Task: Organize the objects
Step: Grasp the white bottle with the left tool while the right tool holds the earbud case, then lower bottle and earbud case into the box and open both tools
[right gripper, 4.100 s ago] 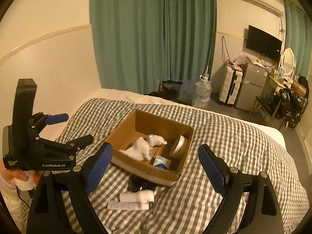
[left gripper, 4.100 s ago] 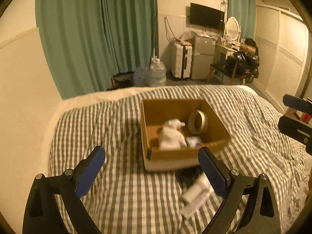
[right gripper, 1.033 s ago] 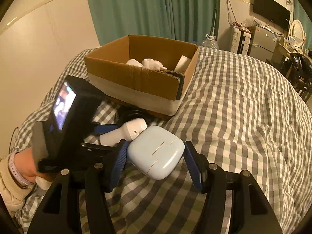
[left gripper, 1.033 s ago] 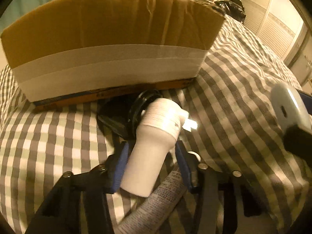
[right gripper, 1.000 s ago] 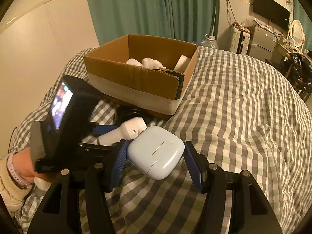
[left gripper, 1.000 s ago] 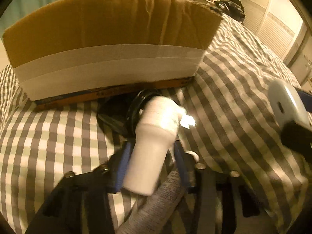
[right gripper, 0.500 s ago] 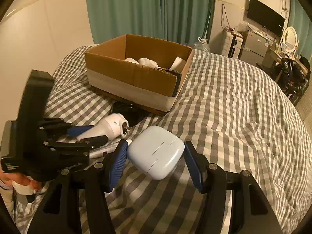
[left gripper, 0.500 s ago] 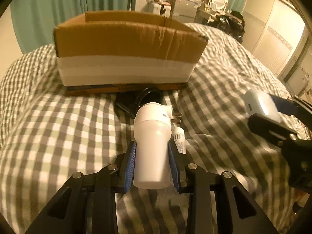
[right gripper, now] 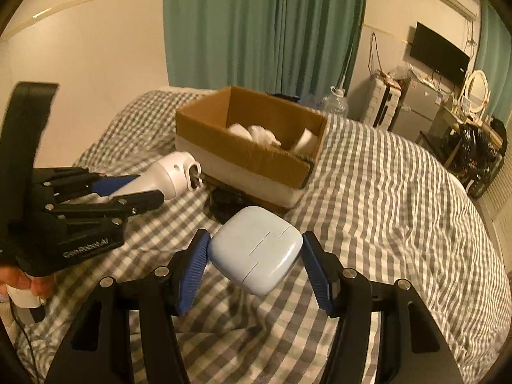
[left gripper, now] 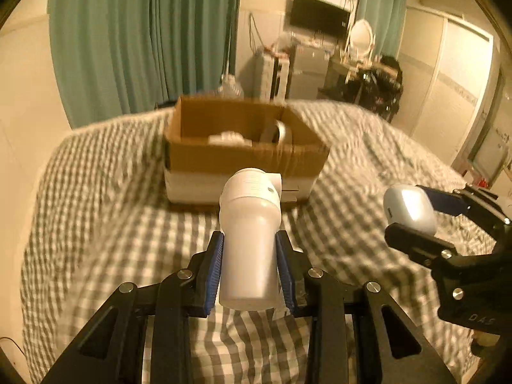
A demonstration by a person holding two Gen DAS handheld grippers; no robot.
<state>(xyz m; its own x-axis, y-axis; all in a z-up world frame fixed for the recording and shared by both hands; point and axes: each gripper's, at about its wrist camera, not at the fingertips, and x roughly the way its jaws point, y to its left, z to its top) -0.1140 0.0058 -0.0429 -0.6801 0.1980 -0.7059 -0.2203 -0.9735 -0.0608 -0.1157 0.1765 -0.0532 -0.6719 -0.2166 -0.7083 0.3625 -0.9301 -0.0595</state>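
My left gripper (left gripper: 249, 240) is shut on a white plug-in device (left gripper: 249, 240) and holds it in the air in front of the cardboard box (left gripper: 243, 163). It also shows in the right wrist view (right gripper: 166, 179), left of the box (right gripper: 249, 156). My right gripper (right gripper: 256, 249) is shut on a pale blue rounded case (right gripper: 256, 249), raised above the bed; the case shows in the left wrist view (left gripper: 409, 208) at the right. The box holds white cloth (right gripper: 259, 134) and a tape roll (left gripper: 281, 132).
The box sits on a grey-and-white checked bedspread (right gripper: 384, 208). A black object (right gripper: 227, 204) lies on the bed just in front of the box. Green curtains (right gripper: 256, 28), a suitcase, a fridge and a dresser stand beyond the bed.
My left gripper has lifted the white device up off the bed and pulled back from the box. My right gripper has risen a little with the blue case.
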